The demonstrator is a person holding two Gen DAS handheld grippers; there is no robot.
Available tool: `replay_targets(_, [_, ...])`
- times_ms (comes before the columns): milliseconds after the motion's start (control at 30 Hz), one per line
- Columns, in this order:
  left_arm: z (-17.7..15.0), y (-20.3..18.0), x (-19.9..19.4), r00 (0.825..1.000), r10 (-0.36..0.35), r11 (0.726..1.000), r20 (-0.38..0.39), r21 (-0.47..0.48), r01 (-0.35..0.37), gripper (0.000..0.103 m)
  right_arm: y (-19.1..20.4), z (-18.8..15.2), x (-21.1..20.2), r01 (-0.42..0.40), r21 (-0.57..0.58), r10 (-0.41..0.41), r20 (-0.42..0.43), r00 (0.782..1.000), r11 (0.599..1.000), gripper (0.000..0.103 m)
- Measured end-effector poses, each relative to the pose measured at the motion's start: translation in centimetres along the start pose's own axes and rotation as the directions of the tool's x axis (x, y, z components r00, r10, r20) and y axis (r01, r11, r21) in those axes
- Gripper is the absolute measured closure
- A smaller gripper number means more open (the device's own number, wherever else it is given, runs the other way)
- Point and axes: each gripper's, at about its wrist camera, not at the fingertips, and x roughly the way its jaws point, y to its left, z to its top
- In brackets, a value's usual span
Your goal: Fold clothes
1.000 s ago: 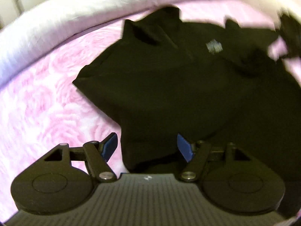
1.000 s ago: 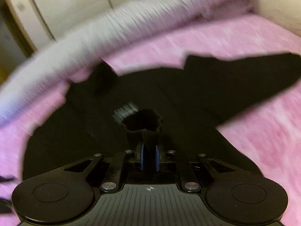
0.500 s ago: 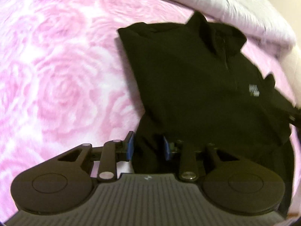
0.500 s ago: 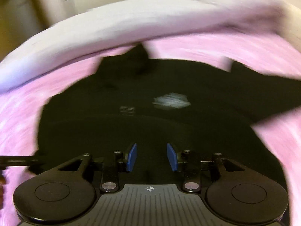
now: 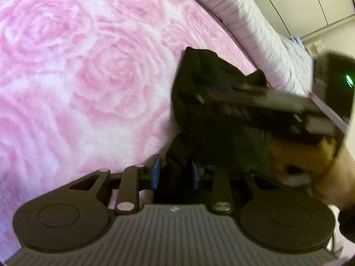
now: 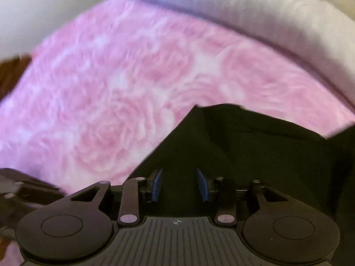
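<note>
A black garment (image 5: 199,84) lies bunched on the pink rose-patterned blanket (image 5: 77,77). My left gripper (image 5: 174,173) has its blue pads partly apart with a thick fold of the black cloth between them. The right gripper's body (image 5: 277,108) crosses above the garment in the left wrist view, with the hand that holds it at the right. In the right wrist view my right gripper (image 6: 180,186) is open over the black garment (image 6: 244,150), with nothing between its pads.
A white quilted roll (image 6: 255,15) runs along the blanket's far edge, also in the left wrist view (image 5: 250,28). A pale wall with panel lines (image 5: 310,4) stands behind. Pink blanket (image 6: 111,88) spreads to the left of the garment.
My right gripper has let go of the collar and opened, then swung left over the garment. My left gripper has narrowed around a fold of the cloth. The garment is now bunched.
</note>
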Motion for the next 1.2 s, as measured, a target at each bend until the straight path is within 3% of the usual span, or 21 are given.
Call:
replay_targets(100, [-0.2,-0.9,-1.0,0.999,0.038,0.998,0.014,0.057,-0.039,0.075,-1.1,1.3,1.3,-0.029,0.015,0.028,0.027,0.999,0.999,0.065])
replay_targets(167, [-0.5,-3.6,-2.4,0.996,0.060,0.960,0.063,0.269,-0.075,0.073,-2.4,1.8,0.9,-0.064,0.077,0.061,0.042,0.997,0.995,0.065])
replay_targets(200, [-0.6,-4.7,-3.0,0.997,0.028,0.934,0.066,0.353,-0.049,0.073,-3.0,2.0,0.5,-0.080,0.114,0.074,0.056,0.996,0.990,0.065])
replay_targets(300, [-0.3,-6.2,-2.7,0.998,-0.065,0.886,-0.016,0.459,0.065,0.073,-4.6,1.3,-2.6,-0.095,0.247,0.061,0.143,0.988,0.964,0.065])
replay_targets(367, [-0.1,-6.7,-1.2,0.994,-0.084,0.843,-0.073,0.526,0.110,0.073,-5.5,-0.1,-4.5,-0.103,0.349,0.037,0.191,0.981,0.932,0.065])
replay_targets(433, [0.4,-5.7,0.8,0.993,-0.034,0.851,-0.115,0.517,0.089,0.077,-5.7,-1.8,-6.0,-0.091,0.417,0.005,0.203,0.979,0.904,0.065])
replay_targets(500, [0.9,-4.9,2.0,0.990,-0.008,0.860,-0.139,0.505,0.078,0.100,-5.6,-3.4,-7.0,-0.075,0.457,-0.019,0.197,0.980,0.886,0.065])
replay_targets(567, [1.1,-4.3,2.2,0.989,-0.012,0.866,-0.144,0.493,0.082,0.100,-4.9,-5.1,-7.4,-0.067,0.477,-0.018,0.171,0.985,0.876,0.065])
replay_targets(700, [1.6,-3.0,2.5,0.988,-0.019,0.878,-0.154,0.470,0.091,0.100,-3.4,-7.7,-5.6,-0.047,0.446,0.016,0.072,0.997,0.894,0.065])
replay_targets(800, [1.7,-3.1,2.7,0.987,-0.006,0.892,-0.159,0.445,0.077,0.100,-2.5,-9.2,-6.1,-0.018,0.419,-0.017,0.081,0.997,0.908,0.065])
replay_targets(900, [1.4,-3.9,2.9,0.988,0.029,0.877,-0.154,0.478,0.049,0.100,-2.0,-11.3,-7.7,0.032,0.460,-0.063,0.052,0.997,0.887,0.065])
replay_targets(1000, [1.5,-4.5,3.1,0.987,0.054,0.869,-0.154,0.494,0.030,0.100,-2.5,-15.7,-9.8,0.108,0.532,-0.136,0.012,0.991,0.840,0.065])
replay_targets(1067, [1.5,-5.0,3.3,0.986,0.074,0.859,-0.153,0.512,0.015,0.100,-3.2,-19.0,-11.7,0.154,0.597,-0.188,-0.006,0.982,0.787,0.066])
replay_targets(1133, [1.3,-5.6,3.5,0.984,0.099,0.842,-0.147,0.539,-0.004,0.100,-3.8,-22.2,-13.6,0.218,0.651,-0.255,-0.039,0.966,0.727,0.066])
replay_targets(1200, [1.0,-6.2,3.7,0.982,0.128,0.829,-0.138,0.559,-0.029,0.100,-4.8,-25.8,-15.5,0.253,0.737,-0.314,-0.059,0.948,0.627,0.068])
